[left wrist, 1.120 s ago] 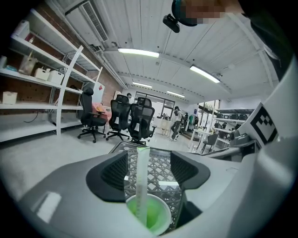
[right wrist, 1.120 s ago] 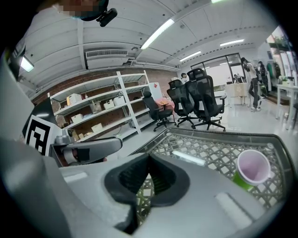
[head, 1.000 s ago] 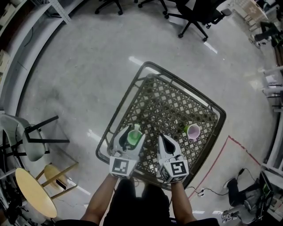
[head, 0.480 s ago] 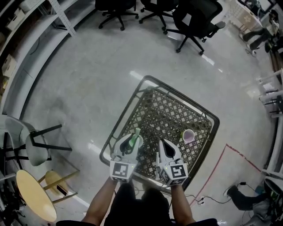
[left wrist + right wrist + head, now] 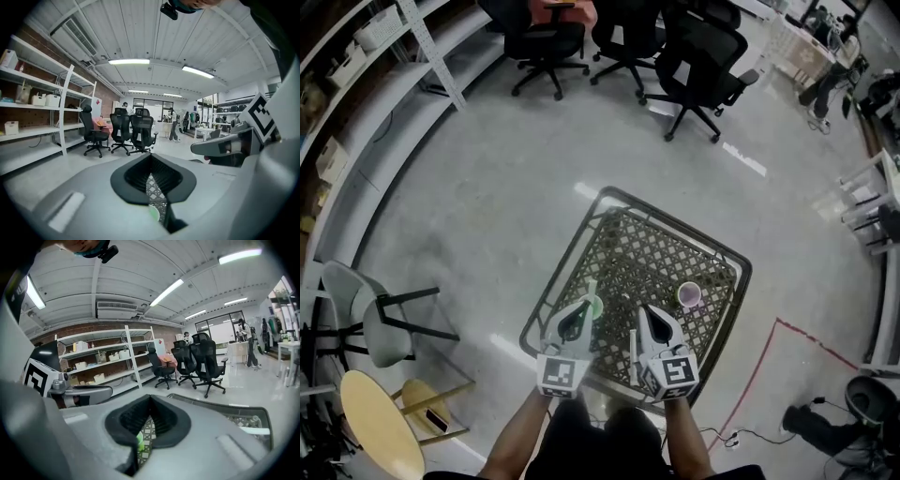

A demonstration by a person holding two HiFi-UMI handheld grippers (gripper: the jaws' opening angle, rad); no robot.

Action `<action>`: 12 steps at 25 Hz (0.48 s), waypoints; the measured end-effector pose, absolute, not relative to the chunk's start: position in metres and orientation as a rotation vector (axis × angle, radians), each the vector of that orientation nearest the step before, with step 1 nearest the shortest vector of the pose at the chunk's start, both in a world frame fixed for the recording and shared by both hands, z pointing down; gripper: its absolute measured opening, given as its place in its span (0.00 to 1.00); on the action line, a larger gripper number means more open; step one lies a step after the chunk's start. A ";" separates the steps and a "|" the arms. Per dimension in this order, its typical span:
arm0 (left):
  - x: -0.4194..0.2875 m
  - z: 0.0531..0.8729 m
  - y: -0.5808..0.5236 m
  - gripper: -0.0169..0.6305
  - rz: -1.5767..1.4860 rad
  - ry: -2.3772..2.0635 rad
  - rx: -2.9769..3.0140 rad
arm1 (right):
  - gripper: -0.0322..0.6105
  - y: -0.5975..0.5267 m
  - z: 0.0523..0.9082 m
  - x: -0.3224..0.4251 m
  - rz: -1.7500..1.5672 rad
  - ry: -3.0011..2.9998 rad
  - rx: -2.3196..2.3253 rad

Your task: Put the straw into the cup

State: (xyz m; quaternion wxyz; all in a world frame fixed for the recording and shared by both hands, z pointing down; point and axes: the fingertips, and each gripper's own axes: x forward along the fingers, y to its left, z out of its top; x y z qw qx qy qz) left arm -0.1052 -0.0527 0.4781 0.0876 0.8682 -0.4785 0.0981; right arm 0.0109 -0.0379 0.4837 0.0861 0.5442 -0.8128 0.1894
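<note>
The table (image 5: 565, 262) has a dark lattice top and stands on a grey floor. The person holds both grippers over the table's near edge, side by side and apart.

The left gripper (image 5: 582, 307) is over the table's near left part. Its jaws have just been closing and now meet, pad against pad. The left gripper view (image 5: 151, 161) shows nothing between them. Only lattice and a sliver of the green cup (image 5: 152, 213) show through the small gap at the base of the jaws.

The right gripper (image 5: 643, 308) is over the middle of the table's near edge. Its jaws are also pressed together, and the right gripper view (image 5: 150, 404) shows no object between them, only lattice and a bit of green low in the gap.

The green cup (image 5: 594, 306) stands on the table's near left part, just past the left gripper's tip and not gripped. The straw (image 5: 591, 287), a pale stick, rises out of this cup. How deep it sits cannot be seen. A pink cup (image 5: 689, 295) stands on the table's right side, well apart from both grippers.

Black chairs (image 5: 698, 70) stand on the floor beyond the table's far side.
</note>
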 end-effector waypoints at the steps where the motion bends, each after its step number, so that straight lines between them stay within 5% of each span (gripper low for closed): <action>1: -0.106 0.473 -0.050 0.04 0.293 -1.426 2.592 | 0.05 -0.036 0.478 0.011 0.553 -2.428 1.631; 12: -0.110 0.427 0.000 0.04 0.310 -1.407 2.632 | 0.05 0.007 0.423 0.014 0.465 -2.458 1.668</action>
